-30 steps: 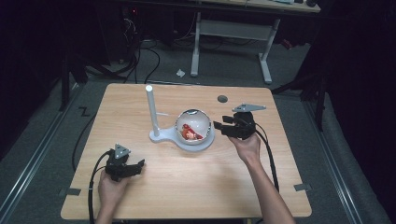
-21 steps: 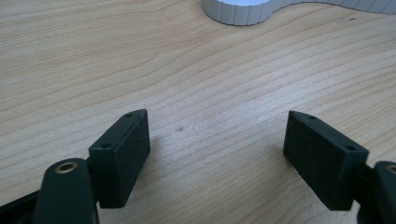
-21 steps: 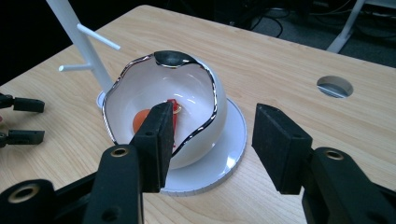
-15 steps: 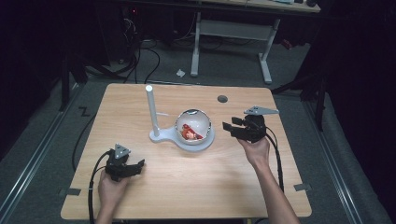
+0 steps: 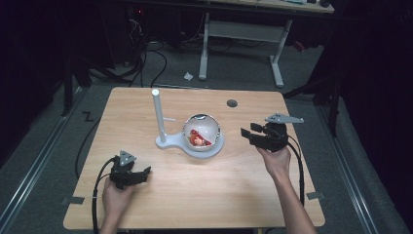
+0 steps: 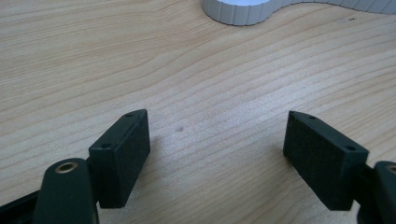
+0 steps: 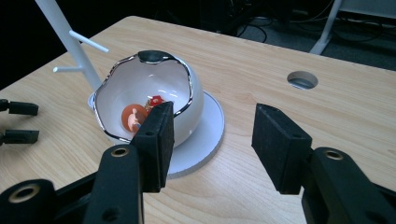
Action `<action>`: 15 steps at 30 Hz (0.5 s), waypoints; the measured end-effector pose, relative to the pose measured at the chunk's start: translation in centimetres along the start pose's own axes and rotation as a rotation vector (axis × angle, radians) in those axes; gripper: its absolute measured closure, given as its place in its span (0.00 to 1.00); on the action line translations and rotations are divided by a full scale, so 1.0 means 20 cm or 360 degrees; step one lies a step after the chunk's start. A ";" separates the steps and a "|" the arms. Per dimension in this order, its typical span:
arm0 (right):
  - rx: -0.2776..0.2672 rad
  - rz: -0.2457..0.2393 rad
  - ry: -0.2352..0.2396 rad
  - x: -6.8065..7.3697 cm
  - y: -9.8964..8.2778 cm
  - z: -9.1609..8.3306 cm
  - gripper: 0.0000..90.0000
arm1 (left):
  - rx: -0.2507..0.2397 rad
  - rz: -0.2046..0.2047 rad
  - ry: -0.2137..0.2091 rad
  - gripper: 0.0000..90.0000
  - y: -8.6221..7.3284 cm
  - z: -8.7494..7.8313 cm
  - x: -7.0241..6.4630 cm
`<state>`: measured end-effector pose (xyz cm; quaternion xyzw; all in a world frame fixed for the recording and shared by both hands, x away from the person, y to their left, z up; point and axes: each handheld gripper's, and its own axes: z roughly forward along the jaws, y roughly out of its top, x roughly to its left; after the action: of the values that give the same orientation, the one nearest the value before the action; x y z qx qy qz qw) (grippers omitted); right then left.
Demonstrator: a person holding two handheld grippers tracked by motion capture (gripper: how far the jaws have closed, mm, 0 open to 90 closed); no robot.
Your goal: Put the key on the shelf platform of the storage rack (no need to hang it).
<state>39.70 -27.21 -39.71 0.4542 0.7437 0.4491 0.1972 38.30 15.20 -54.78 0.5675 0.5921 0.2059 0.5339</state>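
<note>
Bowl: a white egg-shaped bowl [image 5: 201,132] with a wavy silvered rim sits on the round pad of a white stand [image 5: 171,144] near the middle of the desk [image 5: 204,195], slightly toward the far edge. Its opening tips toward the right edge, probably so the contents face the working hand.
Contents: small red and orange pieces [image 7: 140,114] lie at the bottom of the bowl; what they are I cannot tell.
Stand post: a white post [image 5: 158,114] with short pegs rises on the bowl's left, well clear of the right-hand approach.
Right tongs: right tongs [image 5: 249,133] hang level just beside the bowl on its right-edge side, jaws partly apart with nothing between them, aimed at the bowl's mouth.
Left tongs: left tongs [image 5: 142,174] rest low near the front-left corner, jaws wide and empty over bare wood, seemingly parked out of the way.
Judged step: an approach toward the bowl, nothing gripped yet.
</note>
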 end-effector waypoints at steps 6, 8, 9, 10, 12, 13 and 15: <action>0.0001 0.0037 -0.0010 -0.03 -0.04 -0.03 0.55 | 0.0000 -0.0001 0.0000 0.26 0.00 0.00 0.00; -0.0006 0.0051 -0.0020 -0.04 -0.05 -0.04 0.55 | 0.0001 0.0002 0.0000 0.26 0.00 0.00 0.00; -0.0006 0.0058 -0.0022 -0.04 -0.06 -0.05 0.55 | 0.0001 0.0001 0.0000 0.26 0.00 0.00 0.00; -0.0012 0.0058 -0.0025 -0.05 -0.07 -0.05 0.55 | -0.0001 -0.0002 0.0000 0.26 0.00 0.00 0.00; -0.0017 0.0077 -0.0032 -0.06 -0.08 -0.07 0.55 | 0.0002 0.0003 0.0000 0.26 0.00 0.00 0.00; -0.0017 0.0077 -0.0032 -0.06 -0.08 -0.07 0.55 | 0.0001 0.0002 0.0000 0.26 0.00 0.00 0.00; -0.0009 0.0081 -0.0044 -0.07 -0.10 -0.08 0.55 | 0.0001 0.0002 0.0000 0.26 0.00 0.00 0.00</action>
<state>38.29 -29.52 -40.66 0.4786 0.7279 0.4498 0.1972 38.30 15.21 -54.78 0.5682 0.5918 0.2061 0.5334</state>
